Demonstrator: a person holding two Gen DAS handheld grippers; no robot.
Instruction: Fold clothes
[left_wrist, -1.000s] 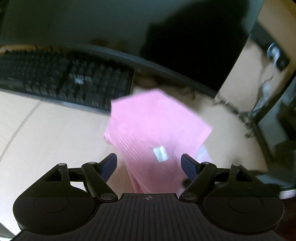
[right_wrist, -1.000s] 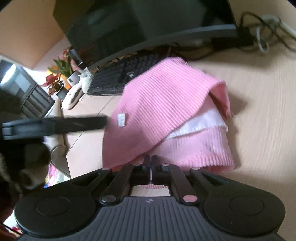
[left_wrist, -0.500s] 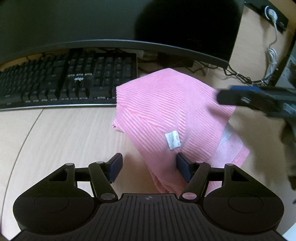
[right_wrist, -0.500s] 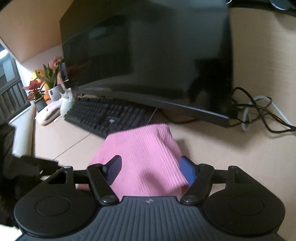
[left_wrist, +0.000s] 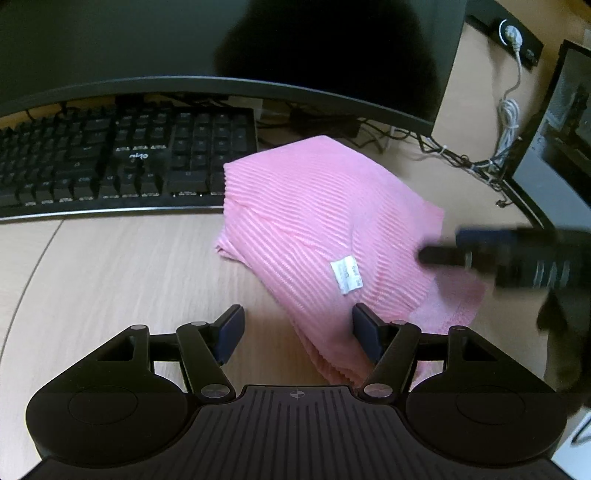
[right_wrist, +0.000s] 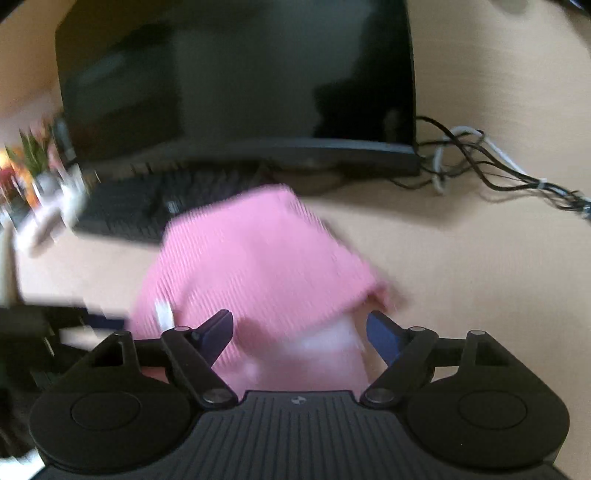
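The pink ribbed knit garment (left_wrist: 325, 229) lies folded into a compact bundle on the pale wood-grain worktop (left_wrist: 122, 280), just in front of the black keyboard (left_wrist: 122, 162) and under the lower edge of the wide dark curved monitor (left_wrist: 221, 44). From where I stand the folding looks close to finished: the cloth is doubled over itself in several layers, no sleeve or loose tail trails out, and the top layer sits fairly smooth. What may be left is tidying. The upper fold lies skewed over the layers beneath, so a paler pink band (left_wrist: 450, 302) shows along the near right side, and the stacked edges at the near corner do not line up squarely.

The knit has fine parallel ribs running slantwise across the top, and a small white care label (left_wrist: 346, 275) lies exposed on the upper face. The bundle looks soft and thick, a little domed in the middle.

The left tool (left_wrist: 297, 334) hangs just over the near corner of the bundle with its blue-tipped fingers spread wide, one over bare worktop, one over the cloth, grasping nothing. The right tool (right_wrist: 299, 334) is likewise spread apart and empty, above the right side of the garment; its view is blurred, so it seems to be in motion. In the left view it shows as a dark smear beside the garment's right edge.

A tangle of cables (right_wrist: 480, 162) lies well behind, near the monitor's foot.
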